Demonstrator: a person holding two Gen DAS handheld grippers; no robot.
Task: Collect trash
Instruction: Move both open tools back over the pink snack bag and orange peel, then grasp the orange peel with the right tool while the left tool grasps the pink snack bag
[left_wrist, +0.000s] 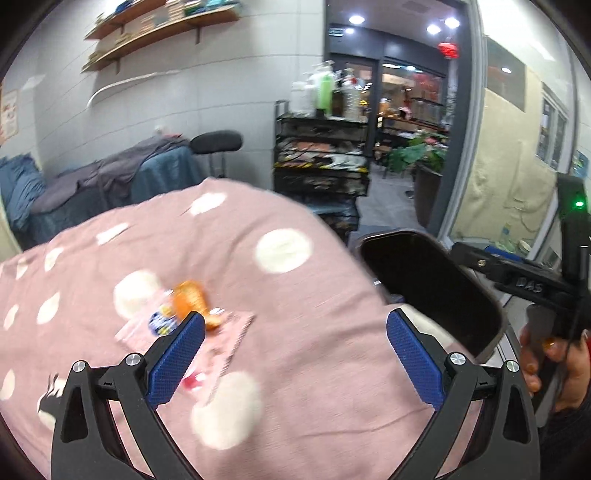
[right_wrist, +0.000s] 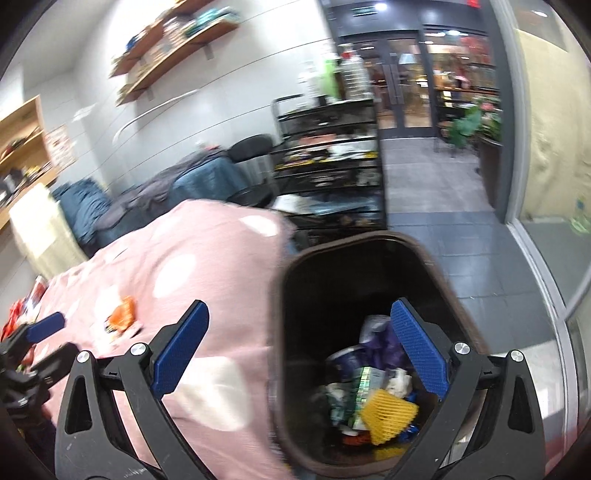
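Lying on the pink dotted cloth (left_wrist: 229, 266) at lower left of the left wrist view, the orange wrapper (left_wrist: 190, 301) and the clear packets (left_wrist: 162, 325) around it are the trash yet to be gathered. The left claw (left_wrist: 295, 354) hangs spread and empty above them, its left pad just by the orange piece, probably lining up a pinch. At right, the dark bin (right_wrist: 295, 266) sits close against the cloth-covered surface, likely for short drops; it already holds a yellow mesh piece (right_wrist: 391, 413) and crumpled wrappers. The right claw (right_wrist: 299, 350) is spread wide over its rim, holding nothing.
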